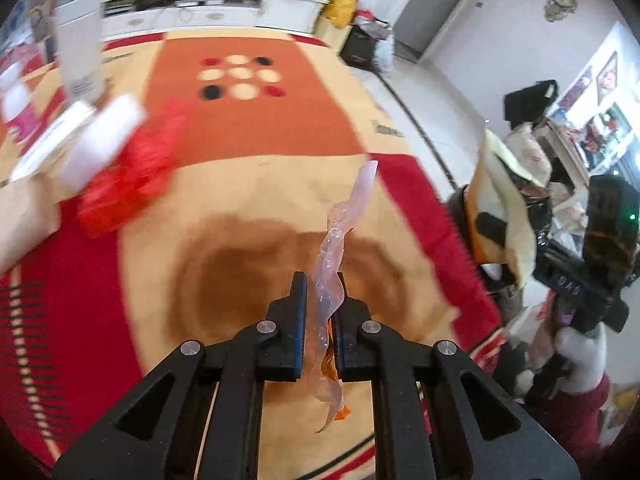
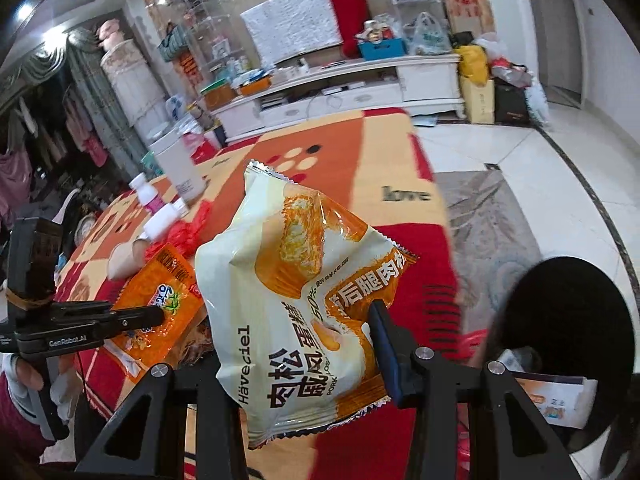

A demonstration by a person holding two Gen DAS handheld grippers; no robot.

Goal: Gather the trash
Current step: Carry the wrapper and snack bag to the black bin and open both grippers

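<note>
My left gripper [image 1: 322, 280] is shut on a thin orange and clear snack wrapper [image 1: 332, 256], seen edge-on and sticking up past the fingertips. From the right wrist view the same left gripper [image 2: 160, 316] holds the orange packet [image 2: 168, 292] flat over the table's near edge. My right gripper [image 2: 304, 340] is shut on a cream and orange cake bag [image 2: 288, 280]; its left finger is hidden behind the bag. Right of the table, that right gripper [image 1: 496, 240] carries the cream bag [image 1: 508, 200] in the air. A black round bin [image 2: 560, 340] stands at the lower right with a small box [image 2: 552, 400] in it.
A red, orange and cream cloth covers the table [image 1: 256, 120]. At its left lie white bottles [image 1: 104, 140], a red plastic bag [image 1: 132, 184] and a tall white container [image 2: 180, 164]. A white cabinet [image 2: 340, 92] runs along the back. Tiled floor [image 2: 540, 152] is on the right.
</note>
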